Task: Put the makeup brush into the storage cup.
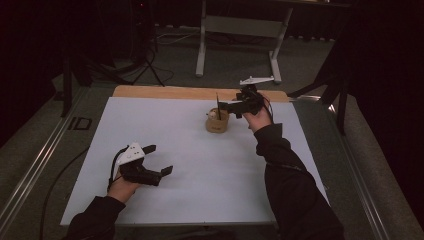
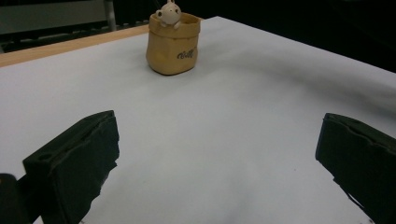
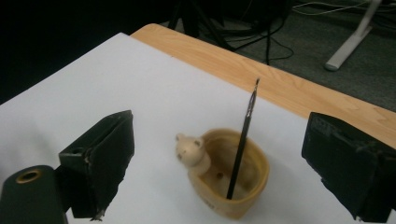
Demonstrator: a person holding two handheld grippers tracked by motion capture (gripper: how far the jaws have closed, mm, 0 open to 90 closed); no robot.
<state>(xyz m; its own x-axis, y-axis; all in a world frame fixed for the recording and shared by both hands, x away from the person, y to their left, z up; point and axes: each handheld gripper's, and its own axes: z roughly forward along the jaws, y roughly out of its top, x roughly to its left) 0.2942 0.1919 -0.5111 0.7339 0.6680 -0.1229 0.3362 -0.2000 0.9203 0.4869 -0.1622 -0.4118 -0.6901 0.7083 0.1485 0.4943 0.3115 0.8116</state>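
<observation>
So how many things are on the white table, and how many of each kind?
Tan holder with a little animal figure: 1
Black pencil standing in it: 1
Hand-held grippers, left and right, both open: 2
Total: 4

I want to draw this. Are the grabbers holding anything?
No. Both the left gripper and right gripper are open; the pencil stands free in the cup.
</observation>
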